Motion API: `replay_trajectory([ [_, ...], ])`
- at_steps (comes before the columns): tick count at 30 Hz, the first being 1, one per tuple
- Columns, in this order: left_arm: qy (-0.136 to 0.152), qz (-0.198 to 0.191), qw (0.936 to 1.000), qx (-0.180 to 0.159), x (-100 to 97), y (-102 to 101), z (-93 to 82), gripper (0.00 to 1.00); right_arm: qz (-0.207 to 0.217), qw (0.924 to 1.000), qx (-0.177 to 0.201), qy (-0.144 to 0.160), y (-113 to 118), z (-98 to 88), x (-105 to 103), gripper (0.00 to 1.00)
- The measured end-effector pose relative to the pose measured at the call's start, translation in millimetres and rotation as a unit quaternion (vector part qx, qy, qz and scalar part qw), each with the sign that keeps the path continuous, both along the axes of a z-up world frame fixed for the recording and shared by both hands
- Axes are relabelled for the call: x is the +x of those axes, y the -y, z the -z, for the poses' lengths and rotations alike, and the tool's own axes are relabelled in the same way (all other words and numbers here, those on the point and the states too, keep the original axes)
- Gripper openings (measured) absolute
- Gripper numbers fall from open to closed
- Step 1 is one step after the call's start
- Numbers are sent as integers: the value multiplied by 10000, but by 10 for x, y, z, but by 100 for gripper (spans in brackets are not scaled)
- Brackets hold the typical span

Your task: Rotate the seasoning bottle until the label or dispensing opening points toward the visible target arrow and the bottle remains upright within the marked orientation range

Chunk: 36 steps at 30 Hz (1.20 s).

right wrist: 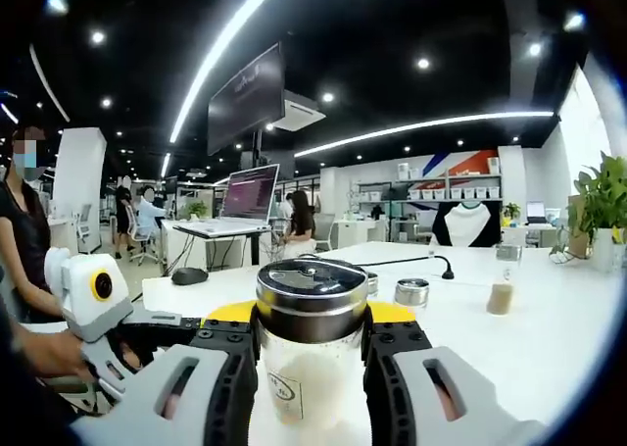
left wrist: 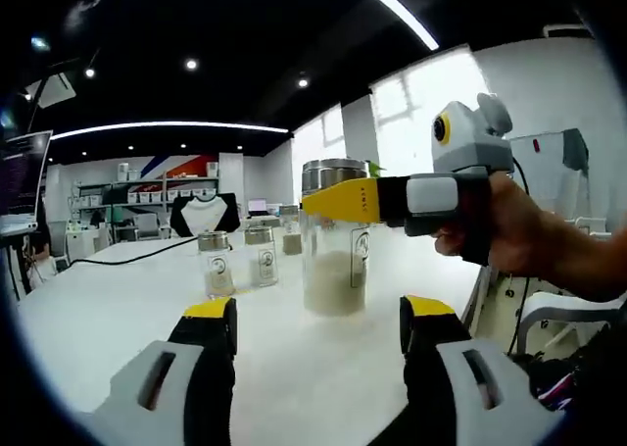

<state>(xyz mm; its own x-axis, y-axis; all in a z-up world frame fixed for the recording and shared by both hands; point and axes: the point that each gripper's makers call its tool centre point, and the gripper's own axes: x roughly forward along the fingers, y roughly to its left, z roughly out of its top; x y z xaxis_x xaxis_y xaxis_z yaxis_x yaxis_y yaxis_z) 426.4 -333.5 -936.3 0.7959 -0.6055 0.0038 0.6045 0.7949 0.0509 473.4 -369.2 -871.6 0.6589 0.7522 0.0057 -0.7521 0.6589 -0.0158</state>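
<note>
1. My right gripper [right wrist: 312,343] was clenched on the seasoning bottle [right wrist: 312,343], yellow-tipped jaws pressed to both sides just under its metal lid [right wrist: 312,287].
2. The bottle stood upright on the white table [left wrist: 118,289], pale powder filling its lower part.
3. My left gripper [left wrist: 318,326] hung released, jaws spread wide, near the bottle but not touching it.
4. Three smaller jars [left wrist: 215,263] stood behind on the table, well apart from the bottle.

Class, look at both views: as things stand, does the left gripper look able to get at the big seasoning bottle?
Probably yes: its open jaws face the seasoning bottle across bare table. But the right gripper already clamps the lid end.
</note>
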Motion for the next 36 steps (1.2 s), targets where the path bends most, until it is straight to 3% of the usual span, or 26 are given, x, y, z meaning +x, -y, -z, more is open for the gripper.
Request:
replay_trajectory([
  [11, -142, 76, 9998, -99, 24, 18, -1, 100, 13, 9999, -165, 4, 242, 51, 346, 38],
  [16, -202, -3, 9998, 73, 52, -1, 65, 100, 107, 9994, -320, 64, 365, 81, 554, 39],
  [29, -233, -112, 9995, 178, 93, -83, 84, 100, 13, 9996, -266, -137, 513, 109, 1046, 38],
  [36, -185, -154, 9995, 183, 99, -104, 49, 100, 132, 9983, -547, -146, 528, 170, 1266, 39],
])
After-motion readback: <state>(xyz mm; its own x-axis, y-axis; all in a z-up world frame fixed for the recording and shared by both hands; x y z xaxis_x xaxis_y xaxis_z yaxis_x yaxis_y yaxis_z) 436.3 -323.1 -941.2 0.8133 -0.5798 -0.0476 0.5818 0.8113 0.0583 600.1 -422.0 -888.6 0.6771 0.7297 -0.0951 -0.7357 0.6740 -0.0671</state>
